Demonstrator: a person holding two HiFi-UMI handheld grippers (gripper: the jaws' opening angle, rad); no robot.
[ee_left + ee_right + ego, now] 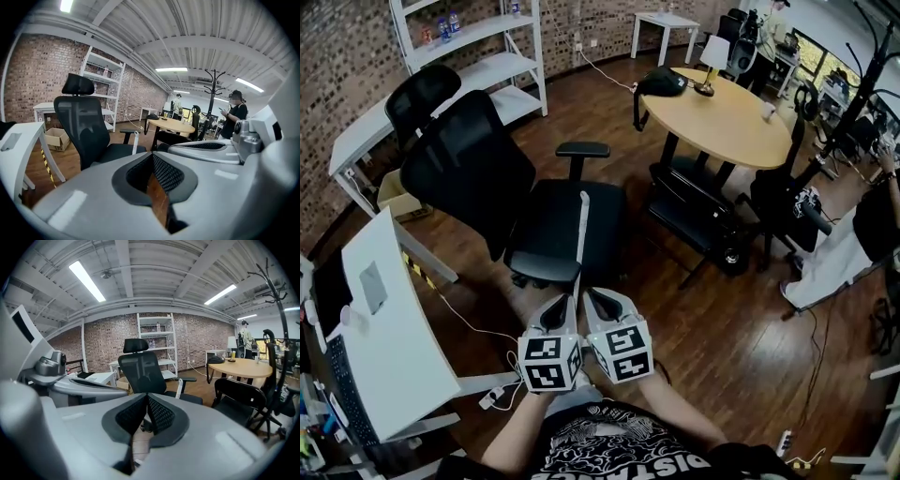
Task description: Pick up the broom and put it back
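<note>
The broom shows only as a thin white handle standing upright against the front of a black office chair's seat; its head is hidden behind my grippers. The handle also shows in the left gripper view and the right gripper view, some way ahead of the jaws. My left gripper and right gripper are held side by side just short of the handle. Both are shut, with nothing between their jaws.
A white desk with a keyboard stands close at the left. A round wooden table and black chairs fill the right. Cables trail over the wooden floor. A white shelf lines the brick wall.
</note>
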